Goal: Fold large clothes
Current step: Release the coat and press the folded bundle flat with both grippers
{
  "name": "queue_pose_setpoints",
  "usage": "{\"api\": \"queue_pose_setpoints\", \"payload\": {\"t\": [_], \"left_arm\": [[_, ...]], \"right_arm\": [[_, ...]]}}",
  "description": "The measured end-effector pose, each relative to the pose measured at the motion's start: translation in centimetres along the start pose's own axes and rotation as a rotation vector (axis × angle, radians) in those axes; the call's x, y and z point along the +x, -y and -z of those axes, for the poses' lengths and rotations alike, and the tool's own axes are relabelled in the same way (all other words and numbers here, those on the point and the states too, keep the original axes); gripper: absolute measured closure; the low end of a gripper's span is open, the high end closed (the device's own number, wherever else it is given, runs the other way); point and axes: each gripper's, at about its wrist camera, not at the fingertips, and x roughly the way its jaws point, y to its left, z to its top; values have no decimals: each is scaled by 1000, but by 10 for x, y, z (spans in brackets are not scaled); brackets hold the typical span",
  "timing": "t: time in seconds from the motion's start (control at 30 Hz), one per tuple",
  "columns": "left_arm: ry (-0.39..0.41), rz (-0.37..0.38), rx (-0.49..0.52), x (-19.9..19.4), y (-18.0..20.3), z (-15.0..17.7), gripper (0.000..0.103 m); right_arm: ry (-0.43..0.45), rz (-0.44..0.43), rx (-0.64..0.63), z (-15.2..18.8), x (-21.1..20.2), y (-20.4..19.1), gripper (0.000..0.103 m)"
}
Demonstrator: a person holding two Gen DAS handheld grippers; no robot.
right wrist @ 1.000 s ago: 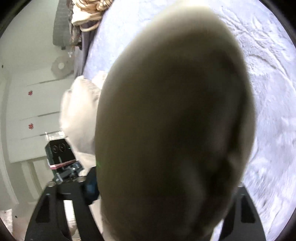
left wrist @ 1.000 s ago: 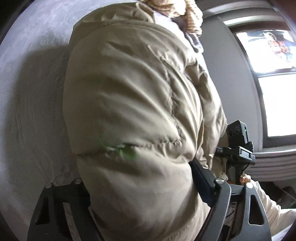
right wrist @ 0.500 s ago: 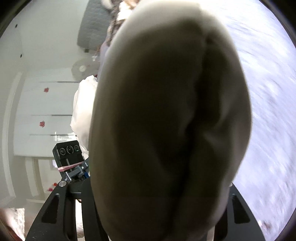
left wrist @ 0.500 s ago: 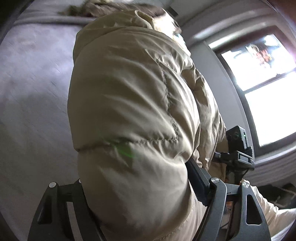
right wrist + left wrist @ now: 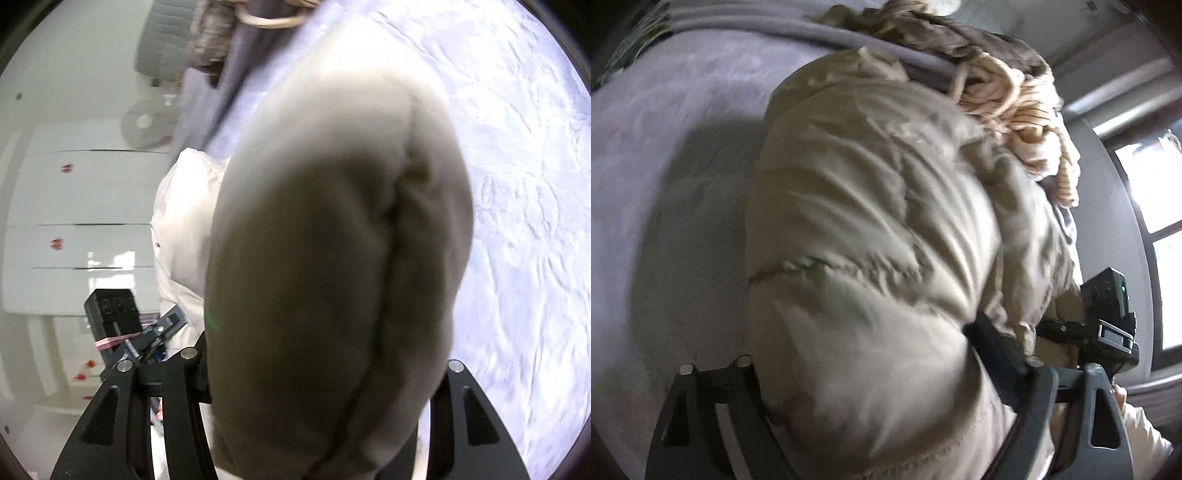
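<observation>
A beige padded jacket (image 5: 871, 258) fills the left wrist view, bulging up between my left gripper's (image 5: 871, 398) fingers, which are shut on it. In the right wrist view the same jacket (image 5: 332, 258) bulges between my right gripper's (image 5: 317, 387) fingers, which are shut on it. Both fingertips are hidden by the fabric. The jacket hangs above a lilac bedsheet (image 5: 665, 184). The right gripper's body shows in the left wrist view (image 5: 1108, 314); the left gripper's body shows in the right wrist view (image 5: 118, 314).
A heap of other clothes, brown and cream (image 5: 997, 85), lies at the far end of the bed. A window (image 5: 1160, 221) is at the right. White cabinet doors (image 5: 74, 221) stand to the left beyond the bed (image 5: 517, 184).
Both grippers have swung with the jacket still held; the clothes heap at the bed's far end has come into the left view, and the views have tilted.
</observation>
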Motion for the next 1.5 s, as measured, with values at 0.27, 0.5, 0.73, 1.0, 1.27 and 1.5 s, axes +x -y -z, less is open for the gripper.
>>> {"api": "queue_pose_setpoints", "payload": {"t": [0.27,0.5,0.73,1.0,1.27,1.5], "left_arm": [[123,-178,70,-37,27,37,10],[249,-185,148,-75,60,12,52],[185,-244,221,-17,108,11,52],[155,-289,267,24,129,20,52],[154,-321,271,-5,135,35,52],[174,-346,226,-63,121,76,26]], "right_arm": [[-8,130,16,3,-29,-3,25],[169,343,-188,46,-117,-58,75],[119,352,-389,90,-109,-72,89],[2,676,-515,119,-34,-23,93],[-1,655,-482,110,-28,-7,93],[22,590,-396,119,-67,-3,88]]}}
